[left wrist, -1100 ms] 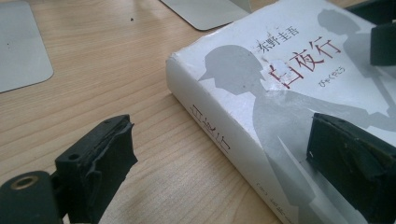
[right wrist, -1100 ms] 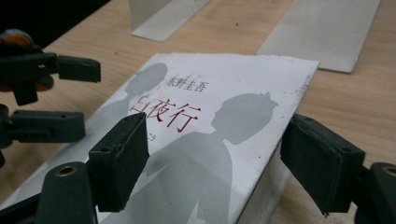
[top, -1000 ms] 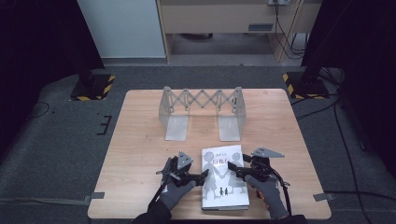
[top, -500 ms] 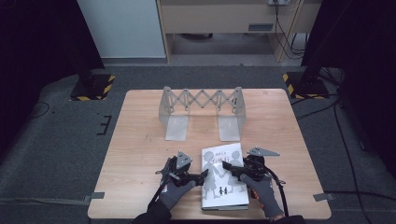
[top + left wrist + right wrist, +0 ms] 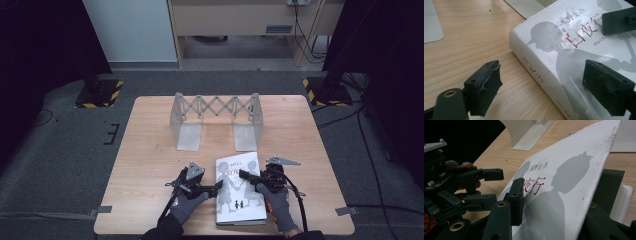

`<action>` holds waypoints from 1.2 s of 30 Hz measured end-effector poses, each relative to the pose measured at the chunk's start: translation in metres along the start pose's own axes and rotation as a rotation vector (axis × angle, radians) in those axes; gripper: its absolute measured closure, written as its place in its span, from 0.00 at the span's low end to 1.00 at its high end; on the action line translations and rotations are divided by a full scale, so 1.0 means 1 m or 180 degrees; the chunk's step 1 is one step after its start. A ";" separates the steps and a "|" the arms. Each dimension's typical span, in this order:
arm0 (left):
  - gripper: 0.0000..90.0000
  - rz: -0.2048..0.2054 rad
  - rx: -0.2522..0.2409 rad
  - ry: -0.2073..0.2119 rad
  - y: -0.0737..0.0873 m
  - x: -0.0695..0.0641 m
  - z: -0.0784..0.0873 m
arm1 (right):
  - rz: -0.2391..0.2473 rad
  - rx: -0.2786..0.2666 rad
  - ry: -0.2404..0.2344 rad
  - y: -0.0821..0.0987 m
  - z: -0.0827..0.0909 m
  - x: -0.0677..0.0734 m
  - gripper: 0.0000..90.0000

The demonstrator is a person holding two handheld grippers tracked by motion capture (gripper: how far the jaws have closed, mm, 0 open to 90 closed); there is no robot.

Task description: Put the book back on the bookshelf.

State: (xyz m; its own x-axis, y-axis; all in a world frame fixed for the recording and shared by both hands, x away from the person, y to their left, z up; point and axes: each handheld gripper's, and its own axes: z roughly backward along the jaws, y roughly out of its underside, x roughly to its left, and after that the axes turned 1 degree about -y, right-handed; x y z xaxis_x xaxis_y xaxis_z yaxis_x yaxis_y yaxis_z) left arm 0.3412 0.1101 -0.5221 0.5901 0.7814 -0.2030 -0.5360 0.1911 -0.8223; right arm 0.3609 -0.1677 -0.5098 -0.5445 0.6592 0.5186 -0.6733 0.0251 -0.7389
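A white book [image 5: 239,192] with grey silhouettes and red lettering lies flat near the table's front edge. My left gripper [image 5: 216,188] is open at the book's left side. In the left gripper view it [image 5: 544,82] straddles the spine [image 5: 536,75], one jaw over the wood and one over the cover. My right gripper [image 5: 245,175] reaches in from the book's right edge. In the right gripper view it [image 5: 556,202] is open around the raised front cover [image 5: 564,177], one jaw on top and one beneath. The white pages [image 5: 624,200] show under the cover.
A grey metal expanding bookstand [image 5: 216,117] stands at the back middle of the wooden table [image 5: 150,150], with its two flat feet pointing toward the book. Gloved hands [image 5: 186,204] hold both grippers at the front edge. Bare wood lies to the left and right.
My right gripper has slid left from the book's right edge over the cover. The left gripper has stayed at the spine.
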 end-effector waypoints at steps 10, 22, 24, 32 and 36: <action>0.15 0.0179 -0.0079 0.0270 -0.002 0.001 0.002 | 0.0122 -0.0241 -0.0130 -0.009 0.012 0.011 0.79; 0.00 0.0415 -0.0136 0.0883 -0.002 -0.004 -0.008 | 0.0246 -0.0426 -0.0443 -0.014 0.023 0.016 0.87; 0.00 0.0407 -0.0126 0.0904 -0.002 -0.003 -0.008 | 0.0240 -0.0442 -0.0458 -0.013 0.024 0.016 0.87; 0.00 0.0464 -0.0113 0.1008 -0.001 0.001 -0.014 | 0.0167 -0.0463 -0.0481 -0.012 0.023 0.012 0.87; 0.00 0.0496 -0.0096 0.1047 -0.001 0.003 -0.015 | 0.0143 -0.0460 -0.0487 -0.012 0.023 0.011 0.87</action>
State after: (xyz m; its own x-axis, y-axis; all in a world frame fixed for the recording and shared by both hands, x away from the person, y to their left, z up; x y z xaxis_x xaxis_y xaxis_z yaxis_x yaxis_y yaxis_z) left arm 0.3528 0.1033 -0.5303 0.6679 0.5661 -0.4832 -0.6197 0.0634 -0.7823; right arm 0.3515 -0.1781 -0.4857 -0.6493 0.5406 0.5349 -0.5740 0.1130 -0.8110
